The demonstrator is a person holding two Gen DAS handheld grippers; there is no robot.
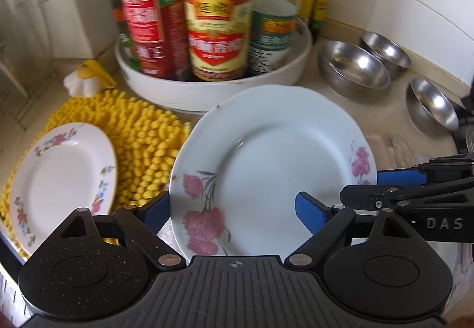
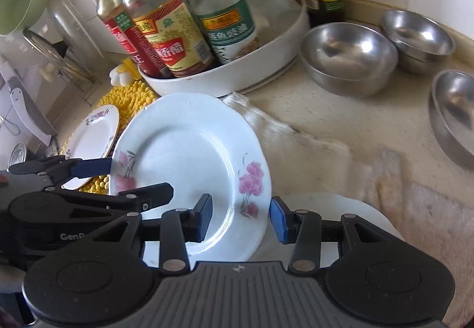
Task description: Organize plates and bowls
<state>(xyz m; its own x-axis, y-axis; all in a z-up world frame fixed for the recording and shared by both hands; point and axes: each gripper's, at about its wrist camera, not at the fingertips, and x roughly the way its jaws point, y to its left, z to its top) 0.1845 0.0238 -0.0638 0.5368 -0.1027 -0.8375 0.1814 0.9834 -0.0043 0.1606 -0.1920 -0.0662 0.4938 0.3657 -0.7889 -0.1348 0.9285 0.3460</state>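
Observation:
A large white plate with pink flowers (image 1: pixel 266 162) (image 2: pixel 189 162) is held tilted above the counter between both grippers. My left gripper (image 1: pixel 234 209) straddles its left rim, one finger above and one below; I cannot tell if it grips. My right gripper (image 2: pixel 241 217) straddles its right rim the same way. A smaller floral plate (image 1: pixel 62 180) (image 2: pixel 93 135) lies on a yellow mat (image 1: pixel 142 147). Three steel bowls (image 1: pixel 352 70) (image 2: pixel 348 57) stand on the counter at the right.
A white round tray (image 1: pixel 213 91) (image 2: pixel 237 73) holding several sauce bottles stands behind the plates. A beige cloth (image 2: pixel 400 194) lies on the counter under the right gripper. Another white plate (image 2: pixel 340 203) lies below. A knife and rack are at the far left.

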